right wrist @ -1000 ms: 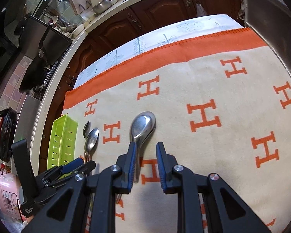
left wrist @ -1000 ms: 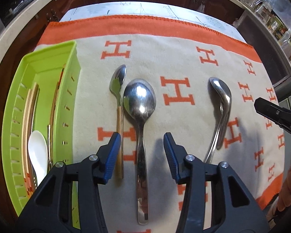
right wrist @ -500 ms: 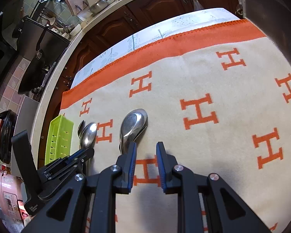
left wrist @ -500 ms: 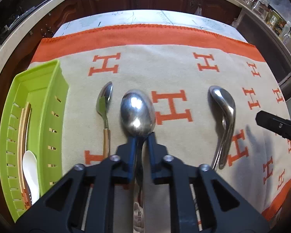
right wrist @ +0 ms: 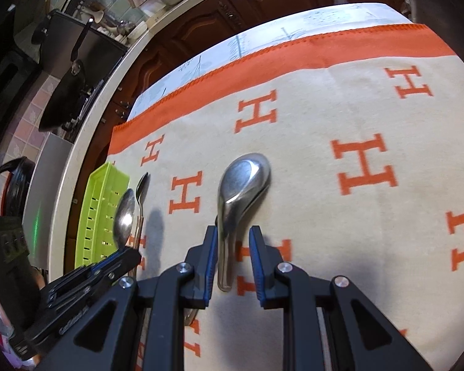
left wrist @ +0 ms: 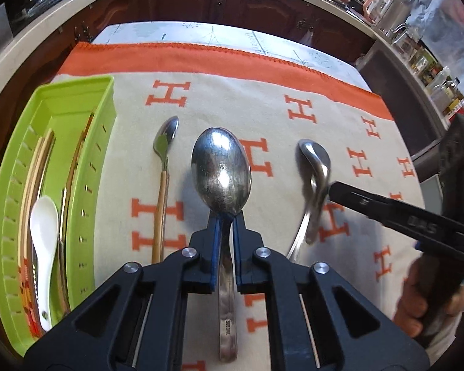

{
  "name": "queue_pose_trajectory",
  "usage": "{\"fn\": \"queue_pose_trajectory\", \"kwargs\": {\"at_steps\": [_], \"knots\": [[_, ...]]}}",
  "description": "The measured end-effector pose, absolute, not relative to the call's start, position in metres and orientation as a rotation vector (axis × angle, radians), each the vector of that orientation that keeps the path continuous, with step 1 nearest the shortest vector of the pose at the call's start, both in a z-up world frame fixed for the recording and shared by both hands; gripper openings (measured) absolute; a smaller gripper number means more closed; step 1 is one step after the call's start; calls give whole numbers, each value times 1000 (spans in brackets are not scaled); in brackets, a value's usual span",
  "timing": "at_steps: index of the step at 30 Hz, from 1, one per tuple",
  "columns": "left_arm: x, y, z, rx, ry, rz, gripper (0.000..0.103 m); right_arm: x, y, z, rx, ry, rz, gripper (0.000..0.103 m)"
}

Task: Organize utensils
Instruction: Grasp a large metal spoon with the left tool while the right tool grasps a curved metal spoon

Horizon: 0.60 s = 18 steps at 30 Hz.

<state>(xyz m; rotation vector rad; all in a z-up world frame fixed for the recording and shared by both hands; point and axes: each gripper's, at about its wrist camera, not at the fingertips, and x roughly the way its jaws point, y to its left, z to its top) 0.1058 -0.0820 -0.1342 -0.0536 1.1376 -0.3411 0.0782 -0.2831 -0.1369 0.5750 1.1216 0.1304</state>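
My left gripper is shut on the neck of a large steel spoon, just behind its bowl. The bowl is raised a little off the cloth and throws a shadow beside it. A small spoon with a tan handle lies to its left. To the right lies a steel soup spoon with a curved handle. My right gripper stands open with that handle between its blue pads, a gap showing on the right side. At the far left, a green tray holds a white spoon and several chopsticks.
A cream cloth with orange H marks and an orange border covers the table. Dark wooden cabinets and a pale counter edge run behind it. A person's hand holds the right gripper's handle. A black kettle and pans stand off to the left.
My left gripper went from open astride the large spoon to shut on its neck, and the bowl has come up. The right gripper moved forward, and the soup spoon's handle is now between its fingers.
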Motion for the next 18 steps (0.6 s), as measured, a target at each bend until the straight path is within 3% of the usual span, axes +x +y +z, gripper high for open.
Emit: {"fn": "queue_pose_trajectory", "kwargs": {"at_steps": [18], "knots": [[83,-73,-126,-101,1133,-380,5,72,-283,-139,526,1084,95,13]]}}
